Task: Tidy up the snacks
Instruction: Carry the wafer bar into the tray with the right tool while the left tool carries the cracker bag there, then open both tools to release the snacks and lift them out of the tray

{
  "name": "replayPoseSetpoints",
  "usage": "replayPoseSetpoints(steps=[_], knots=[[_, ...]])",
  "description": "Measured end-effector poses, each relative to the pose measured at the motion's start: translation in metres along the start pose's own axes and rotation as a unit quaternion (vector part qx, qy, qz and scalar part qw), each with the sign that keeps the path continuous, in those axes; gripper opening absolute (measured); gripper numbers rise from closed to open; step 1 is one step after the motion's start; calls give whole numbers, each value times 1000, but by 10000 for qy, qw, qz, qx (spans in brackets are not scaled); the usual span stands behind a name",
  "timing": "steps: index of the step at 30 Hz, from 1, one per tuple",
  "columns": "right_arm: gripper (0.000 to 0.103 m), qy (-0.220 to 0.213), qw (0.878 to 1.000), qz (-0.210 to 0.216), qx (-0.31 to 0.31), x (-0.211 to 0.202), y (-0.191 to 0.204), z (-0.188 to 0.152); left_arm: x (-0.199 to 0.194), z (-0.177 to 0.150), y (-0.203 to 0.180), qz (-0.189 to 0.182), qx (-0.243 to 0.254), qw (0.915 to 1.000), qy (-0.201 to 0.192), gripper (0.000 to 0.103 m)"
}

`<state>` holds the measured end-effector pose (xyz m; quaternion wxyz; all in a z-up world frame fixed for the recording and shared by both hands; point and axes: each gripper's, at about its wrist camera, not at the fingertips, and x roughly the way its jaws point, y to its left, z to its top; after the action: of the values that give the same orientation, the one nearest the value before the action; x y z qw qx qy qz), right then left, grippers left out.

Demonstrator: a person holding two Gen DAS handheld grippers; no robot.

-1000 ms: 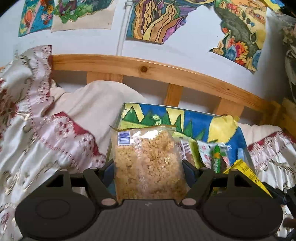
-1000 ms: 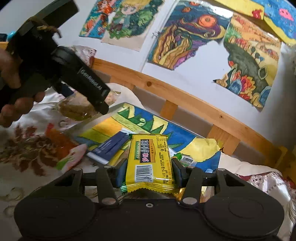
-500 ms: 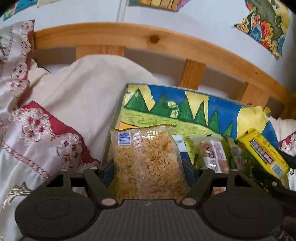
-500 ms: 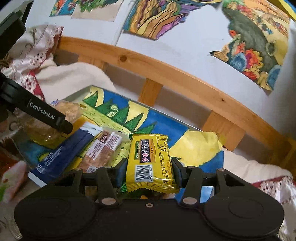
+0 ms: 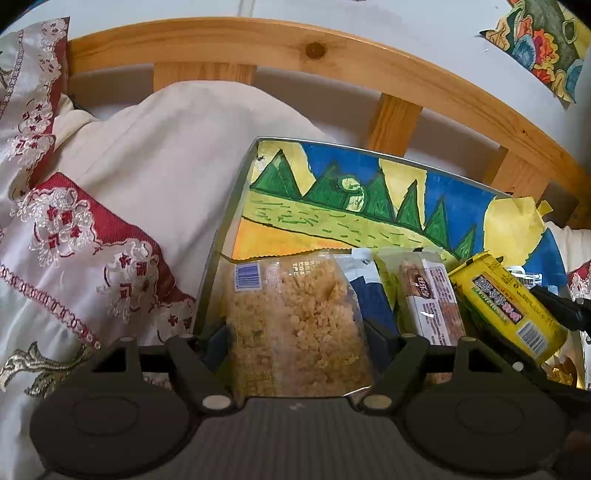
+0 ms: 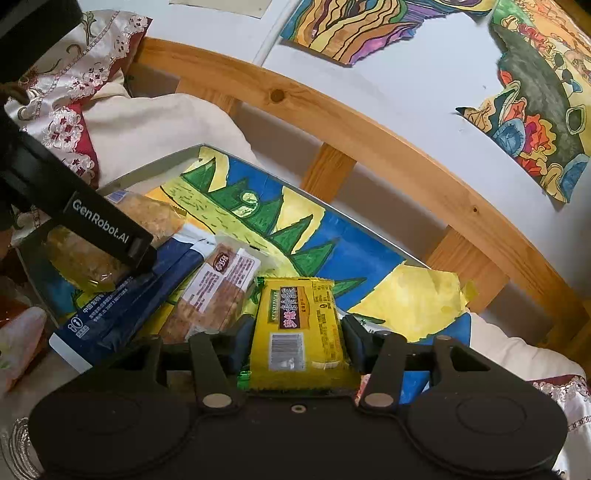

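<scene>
1. Snacks lie along the near edge of a tray (image 5: 236,206) lined with a painted landscape; we count four across both views.
2. In the left wrist view we see the left gripper (image 5: 297,332) clenched on a clear bag of puffed rice (image 5: 295,325), at the tray's near left corner.
3. In the right wrist view we see the right gripper (image 6: 295,343) with a yellow snack pack (image 6: 299,332) between its fingers; its jaws are opening, and we cannot tell whether the pads still press on the pack.
4. Between these two lie a dark blue packet (image 6: 122,306) and a brown-and-white wafer pack (image 6: 218,291); the blue one's printed near end shows only from the right.
5. Only the right view shows the left gripper's black finger lettered "GenRobot.AI" (image 6: 99,225) over the rice bag, and a purple-and-yellow wall painting (image 6: 373,26).
6. Only the left view shows the wide spread of cream-and-red embroidered bedding (image 5: 74,236) left of the tray.
7. Both show the wooden headboard (image 5: 369,66) beyond the tray.
</scene>
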<state>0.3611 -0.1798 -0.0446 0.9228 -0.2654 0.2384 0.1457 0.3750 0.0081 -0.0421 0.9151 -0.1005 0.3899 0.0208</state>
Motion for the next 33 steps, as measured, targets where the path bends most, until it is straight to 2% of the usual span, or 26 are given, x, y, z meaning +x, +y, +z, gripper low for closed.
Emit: replayPoseSetpoints(steps=[3,6,11,15,20,26,33], knots=[[66,-55,10000,-24,19,-3,0,0,-4,-1,0,92,-23,10000,0,86],[75,-144,9998,-28,119,-10,-3,2,-12,-2,-1,185,66,9998,-85,88],[79,-246,9991,-106,325,-24,-11,3,-31,0,-5,277,89,9992,-284,93],[89,-449,9968,-134,642,-47,-21,5,-53,-1,-10,332,92,9979,-545,97],[97,-718,9920,-207,1021,-84,-32,8,-88,-10,-14,349,52,9944,-994,102],[101,-1051,9844,-212,1396,-135,-40,11,-134,-22,-19,329,34,9896,-1399,102],[102,-1364,9770,-218,1622,-197,-40,14,-189,-40,-25,203,80,9846,-1736,102]])
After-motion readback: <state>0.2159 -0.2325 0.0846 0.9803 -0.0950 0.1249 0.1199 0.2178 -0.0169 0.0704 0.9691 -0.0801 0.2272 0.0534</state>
